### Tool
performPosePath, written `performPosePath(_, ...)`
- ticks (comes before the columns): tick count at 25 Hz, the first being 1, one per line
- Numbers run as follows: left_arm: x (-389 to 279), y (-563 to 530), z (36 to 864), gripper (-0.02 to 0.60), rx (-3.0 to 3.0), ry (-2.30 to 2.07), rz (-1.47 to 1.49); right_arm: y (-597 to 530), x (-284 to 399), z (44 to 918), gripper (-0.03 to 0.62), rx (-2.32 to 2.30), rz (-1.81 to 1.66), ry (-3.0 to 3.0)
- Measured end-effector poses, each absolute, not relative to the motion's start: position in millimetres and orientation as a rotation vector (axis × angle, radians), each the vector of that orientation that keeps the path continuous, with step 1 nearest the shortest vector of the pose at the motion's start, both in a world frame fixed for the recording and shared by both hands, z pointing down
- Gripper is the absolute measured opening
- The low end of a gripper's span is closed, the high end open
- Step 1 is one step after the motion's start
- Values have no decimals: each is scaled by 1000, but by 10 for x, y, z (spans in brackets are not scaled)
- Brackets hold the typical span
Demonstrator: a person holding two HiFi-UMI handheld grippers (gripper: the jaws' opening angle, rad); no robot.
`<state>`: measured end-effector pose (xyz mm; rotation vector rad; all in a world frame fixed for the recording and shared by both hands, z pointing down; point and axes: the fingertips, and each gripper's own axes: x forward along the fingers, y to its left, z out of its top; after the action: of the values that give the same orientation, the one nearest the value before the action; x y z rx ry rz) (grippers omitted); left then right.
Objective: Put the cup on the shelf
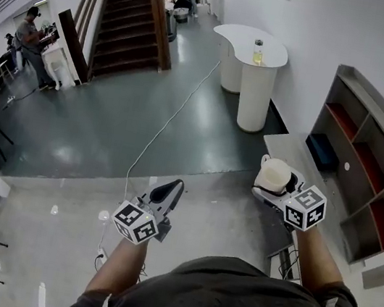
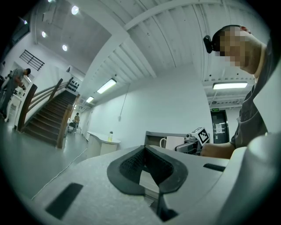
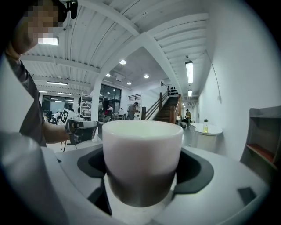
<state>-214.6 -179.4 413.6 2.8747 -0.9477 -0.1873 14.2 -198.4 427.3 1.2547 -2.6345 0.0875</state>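
Observation:
My right gripper [image 1: 274, 186] is shut on a white cup [image 1: 273, 175], held upright in the air a little left of the grey shelf unit [image 1: 368, 154]. In the right gripper view the cup [image 3: 142, 154] fills the space between the dark pads [image 3: 197, 169], and the shelf [image 3: 263, 136] shows at the right edge. My left gripper [image 1: 169, 193] hangs lower at the left, its jaws together with nothing in them. The left gripper view shows the cup [image 2: 173, 142] with its handle to the left, in front of the shelf [image 2: 153, 137].
A white rounded table [image 1: 257, 57] carrying a bottle [image 1: 258, 51] stands beyond the shelf along the wall. A cable [image 1: 164, 126] trails across the grey floor. A staircase [image 1: 133, 10] rises at the back, and people stand at desks far left.

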Motion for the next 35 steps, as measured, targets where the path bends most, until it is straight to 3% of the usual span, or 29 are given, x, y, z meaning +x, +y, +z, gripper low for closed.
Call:
performPosePath(6,-2155,-2286,4160,0,2864,-967,-157,-2521,148,4326,431,1231,110,-2643)
performPosePath(21,-888,-3136,4027,-1,2787,-1212,-218,-3680,1429,4290,431,1020,60,-2693)
performPosePath(35,-347,-3654,3670,-2,2979,-972,-126,-3927,1931,3867,431,1287,14,-2612)
